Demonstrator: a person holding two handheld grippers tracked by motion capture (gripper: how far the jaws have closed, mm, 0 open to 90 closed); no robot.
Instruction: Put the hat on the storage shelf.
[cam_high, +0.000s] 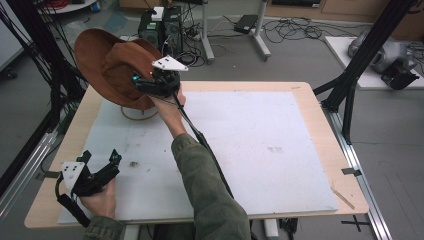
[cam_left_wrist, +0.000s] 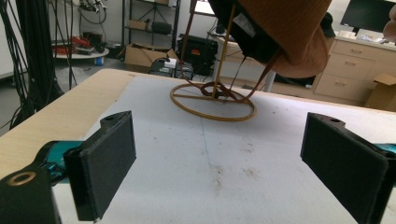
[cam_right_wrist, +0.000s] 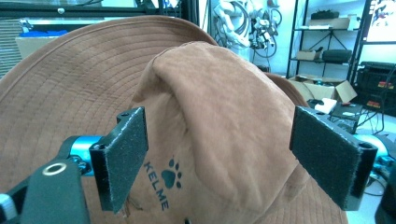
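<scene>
The surface (cam_high: 280, 150), pale board on a wooden top, carries a brown hat (cam_high: 112, 62) at about ten o'clock, tilted on a thin ring-based stand (cam_left_wrist: 212, 100). The right gripper (cam_high: 145, 85) sits at the hat's crown, its jaws spread wide on either side of the crown fold, pads clear of the cloth. The left gripper (cam_high: 100, 160) rests at seven o'clock, jaws apart with nothing between them. "KELME" with a paw print is printed on the hat. The hat covers the stand's top.
</scene>
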